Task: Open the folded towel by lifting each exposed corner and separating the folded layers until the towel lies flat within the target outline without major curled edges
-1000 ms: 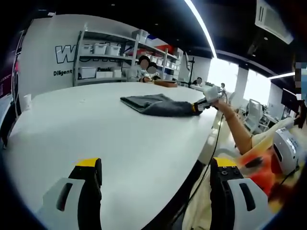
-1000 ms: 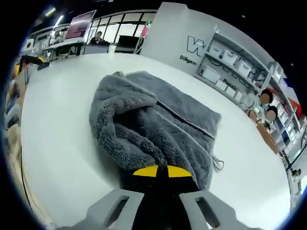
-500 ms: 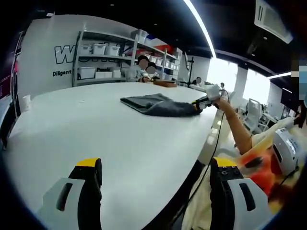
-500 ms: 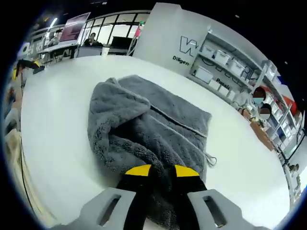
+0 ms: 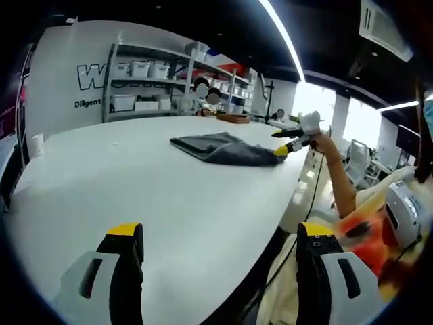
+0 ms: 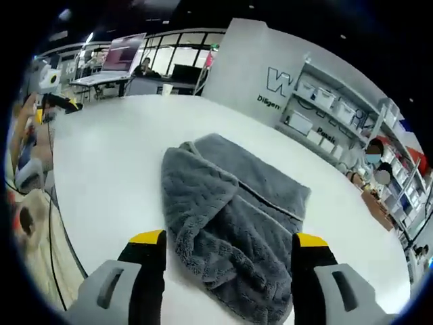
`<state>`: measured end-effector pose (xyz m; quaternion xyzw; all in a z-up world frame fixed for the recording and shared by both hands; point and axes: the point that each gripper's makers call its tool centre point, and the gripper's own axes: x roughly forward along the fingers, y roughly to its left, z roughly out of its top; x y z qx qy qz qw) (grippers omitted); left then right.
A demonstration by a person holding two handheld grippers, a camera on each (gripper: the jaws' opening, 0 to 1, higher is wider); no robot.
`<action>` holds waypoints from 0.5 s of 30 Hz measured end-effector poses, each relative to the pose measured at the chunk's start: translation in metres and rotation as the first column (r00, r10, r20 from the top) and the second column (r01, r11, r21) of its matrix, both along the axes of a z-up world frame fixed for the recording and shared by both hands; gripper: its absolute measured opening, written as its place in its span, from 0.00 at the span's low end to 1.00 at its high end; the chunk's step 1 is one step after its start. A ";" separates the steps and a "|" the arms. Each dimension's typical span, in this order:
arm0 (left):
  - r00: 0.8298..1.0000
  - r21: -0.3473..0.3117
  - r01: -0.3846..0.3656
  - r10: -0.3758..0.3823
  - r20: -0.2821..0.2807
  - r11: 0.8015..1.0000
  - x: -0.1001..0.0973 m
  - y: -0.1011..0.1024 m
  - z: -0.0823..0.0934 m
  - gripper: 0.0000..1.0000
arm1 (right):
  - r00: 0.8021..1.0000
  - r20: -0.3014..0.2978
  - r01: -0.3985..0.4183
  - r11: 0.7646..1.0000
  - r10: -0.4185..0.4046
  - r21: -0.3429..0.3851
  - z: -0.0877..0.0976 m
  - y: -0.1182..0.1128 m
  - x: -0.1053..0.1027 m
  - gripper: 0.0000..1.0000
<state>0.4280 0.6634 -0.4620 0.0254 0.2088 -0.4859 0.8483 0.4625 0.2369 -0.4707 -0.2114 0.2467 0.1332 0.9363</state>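
A grey fluffy towel (image 6: 230, 210) lies folded and rumpled on the white table (image 6: 108, 169), just ahead of my right gripper (image 6: 230, 247). That gripper stands open, its yellow-tipped jaws on either side of the towel's near edge, nothing held. In the left gripper view the same towel (image 5: 220, 147) lies far off across the table, and the right gripper (image 5: 287, 141) hovers at its right end, jaws spread, held by a person's hand. My left gripper (image 5: 220, 233) is open over the near table edge, far from the towel.
Shelving with white bins (image 5: 142, 84) stands behind the table, with seated people (image 5: 203, 95) beside it. A person's arm and orange clothing (image 5: 352, 203) are off the table's right edge. Desks and a monitor (image 6: 125, 54) lie beyond the far side.
My right gripper has let go of the towel's edge, opened wide and drawn back from it. The towel has dropped onto the table. The left gripper has not moved.
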 end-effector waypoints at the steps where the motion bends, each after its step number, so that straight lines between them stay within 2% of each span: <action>1: 1.000 0.000 -0.001 0.001 0.001 1.000 0.000 0.000 0.000 0.92 | 1.000 -0.001 -0.006 1.000 0.006 0.010 -0.001 0.002 0.001 0.85; 6: 1.000 -0.004 0.000 0.000 0.012 1.000 0.000 0.000 0.003 0.93 | 1.000 -0.009 -0.019 1.000 0.019 0.018 -0.003 0.008 0.002 0.99; 14: 1.000 0.001 0.002 -0.002 0.029 1.000 0.003 -0.002 0.007 0.99 | 0.997 0.009 -0.077 0.996 0.076 0.046 0.005 0.023 -0.001 0.99; 15: 0.998 -0.004 0.006 -0.006 0.061 1.000 0.005 -0.006 0.017 0.99 | 0.996 0.013 -0.092 0.995 0.092 0.047 0.008 0.029 -0.004 0.99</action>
